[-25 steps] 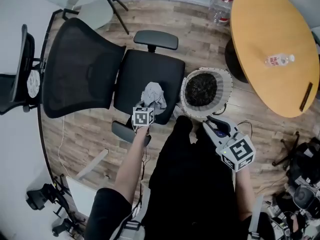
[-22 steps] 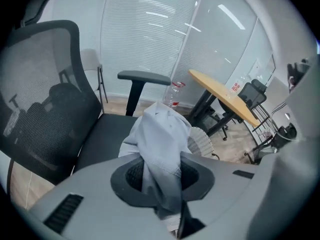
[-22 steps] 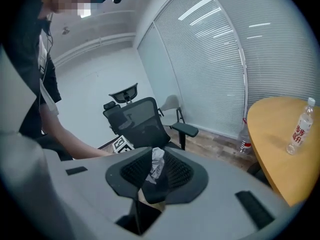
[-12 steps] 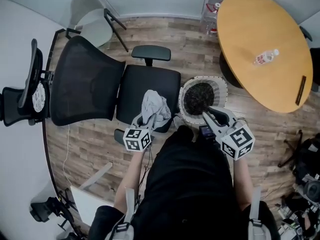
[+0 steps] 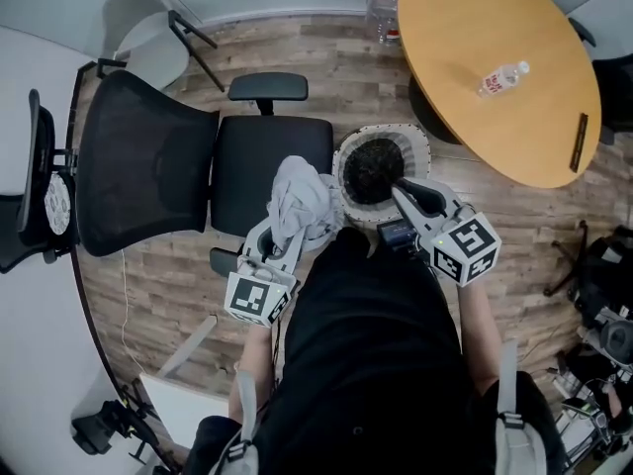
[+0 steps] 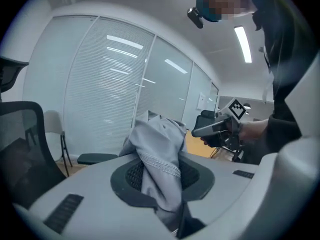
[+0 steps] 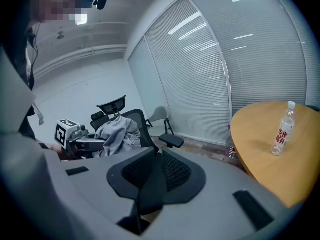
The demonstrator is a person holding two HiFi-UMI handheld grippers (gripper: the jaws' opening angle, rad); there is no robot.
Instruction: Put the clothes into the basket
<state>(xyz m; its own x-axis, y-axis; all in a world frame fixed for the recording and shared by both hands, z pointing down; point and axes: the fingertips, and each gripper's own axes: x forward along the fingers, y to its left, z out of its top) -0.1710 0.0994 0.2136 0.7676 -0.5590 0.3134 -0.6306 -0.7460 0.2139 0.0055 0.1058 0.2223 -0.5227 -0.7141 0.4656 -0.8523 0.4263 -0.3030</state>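
- Cloth (image 5: 300, 201): soft grey fabric, crumpled, with a stitched hem, bunched above the front edge of the chair seat (image 5: 259, 171) and just beside the basket.
- Left gripper (image 5: 283, 234): jaws pinch the cloth.
- Right gripper (image 5: 402, 189): jaws have just been closing, a narrow gap remains, nothing between them; tips over the basket's near edge.
- Basket (image 5: 346, 146): round, pale woven rim, dark inside, on plank floor (image 5: 148, 285).
- Around: black mesh chair; round wooden table (image 5: 475, 28) bearing a clear plastic bottle (image 5: 500, 75).
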